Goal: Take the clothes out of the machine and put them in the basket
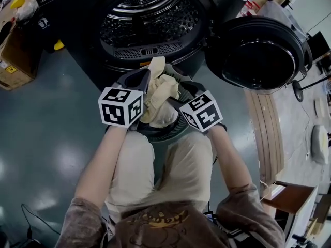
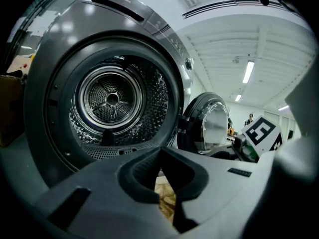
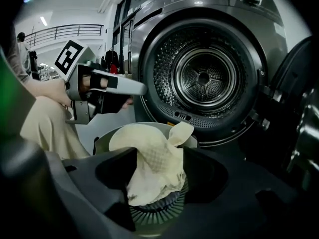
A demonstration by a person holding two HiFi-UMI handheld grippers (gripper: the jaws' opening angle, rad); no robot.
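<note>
My right gripper (image 3: 155, 159) is open, jaws well apart and pressing on nothing. Between them I see the cream cloth (image 3: 149, 142) heaped in the grey basket (image 3: 159, 212) just below. My left gripper (image 2: 160, 151) is closed on nothing above the basket; beyond is the machine (image 3: 203, 77), its door (image 1: 258, 53) swung wide.

I'm holding my left forearm (image 1: 101, 159) and right forearm (image 1: 230, 159) stretched forward, side by side. My left gripper (image 1: 145, 76) is pointing almost level, jaws pressing together. My right gripper (image 1: 181, 93) is tilting steeply down, jaws standing well apart.
</note>
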